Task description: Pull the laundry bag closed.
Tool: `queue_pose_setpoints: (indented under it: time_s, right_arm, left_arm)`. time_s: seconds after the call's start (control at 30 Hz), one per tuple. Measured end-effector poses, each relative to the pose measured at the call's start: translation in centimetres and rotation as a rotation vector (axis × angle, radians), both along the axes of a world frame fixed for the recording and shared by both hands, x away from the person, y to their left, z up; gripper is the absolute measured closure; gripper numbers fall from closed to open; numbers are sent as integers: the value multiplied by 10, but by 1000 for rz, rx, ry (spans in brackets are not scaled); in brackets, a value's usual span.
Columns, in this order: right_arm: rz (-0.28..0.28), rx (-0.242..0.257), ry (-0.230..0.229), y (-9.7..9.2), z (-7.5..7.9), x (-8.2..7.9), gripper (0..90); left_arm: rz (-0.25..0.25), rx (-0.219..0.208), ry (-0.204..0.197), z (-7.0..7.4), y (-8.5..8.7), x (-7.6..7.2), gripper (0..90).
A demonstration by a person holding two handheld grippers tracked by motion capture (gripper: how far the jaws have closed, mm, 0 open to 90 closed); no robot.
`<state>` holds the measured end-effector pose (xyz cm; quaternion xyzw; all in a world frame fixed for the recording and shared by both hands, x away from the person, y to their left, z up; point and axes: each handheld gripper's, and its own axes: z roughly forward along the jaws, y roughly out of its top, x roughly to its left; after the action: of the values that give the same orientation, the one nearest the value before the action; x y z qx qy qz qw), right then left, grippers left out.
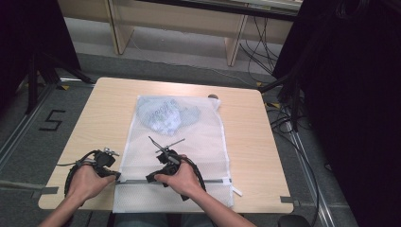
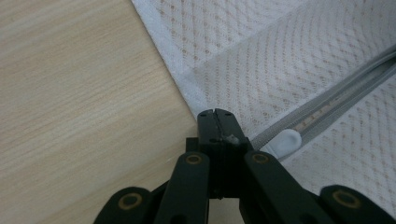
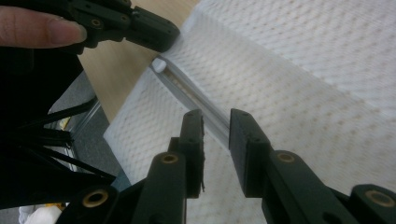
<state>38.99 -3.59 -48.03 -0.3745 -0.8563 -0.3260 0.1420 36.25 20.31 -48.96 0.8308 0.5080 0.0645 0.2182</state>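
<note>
mesh bag (image 1: 189,151) mid table (image 1: 255,142); clothes (image 1: 165,115) inside, far end.

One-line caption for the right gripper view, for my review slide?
Right gripper jaws straddle the grey zipper of a white mesh laundry bag, while the left gripper pinches the bag's edge.

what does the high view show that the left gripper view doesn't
High view alone: the whole white mesh laundry bag on the light wooden table, a crumpled pale blue garment inside the bag's far end, both hands, and the right gripper over the grey zipper.

Left gripper view alone: close detail, with the left gripper pinched shut on the bag's hemmed edge beside the zipper's white end tab, and the diamond weave of the mesh.

Both: the bag, the zipper, the table and the left gripper at the bag's left edge.
</note>
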Motion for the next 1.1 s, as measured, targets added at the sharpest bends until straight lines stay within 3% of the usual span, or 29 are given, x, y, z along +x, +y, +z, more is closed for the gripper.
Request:
queue_pose_setpoints:
  time_s: [0.1,0.17,0.27,0.3,0.37,0.4,0.43,0.53,0.63,0.73,0.83,1.03,1.1]
  right_arm:
    - [5,12,29,9,-1,-2,741]
    - [15,14,9,14,-2,-3,740]
    - [25,17,13,22,-4,-4,747]
    - [43,19,-7,24,-6,-3,752]
    - [25,27,25,31,-6,-5,758]
    - [47,36,-5,33,-7,-3,765]
    - [47,43,-7,36,-7,-3,771]
    - [19,43,8,45,-5,-4,780]
    - [14,44,18,50,-7,-3,780]
    - [8,46,24,53,-9,-1,778]
    - [-11,44,44,58,-12,-1,771]
    - [-20,57,69,66,-16,0,760]
    - [-19,66,74,68,-18,0,758]
  left_arm:
    - [-12,16,0,1,-1,0,900]
    - [-21,-3,1,1,0,1,900]
    - [-36,9,4,1,2,0,900]
    - [-20,-4,-4,0,0,0,900]
    - [-18,-12,-2,0,0,0,900]
    - [-18,-11,-5,0,0,0,900]
    - [-9,-15,-9,0,0,0,900]
    - [-10,-17,-7,-1,0,0,900]
    - [25,-21,4,0,-2,-2,900]
    - [-6,-6,2,0,0,-1,900]
    - [17,-29,10,-1,-1,-2,900]
    - [-11,-21,11,-1,2,1,900]
    - [16,-24,13,-1,2,0,900]
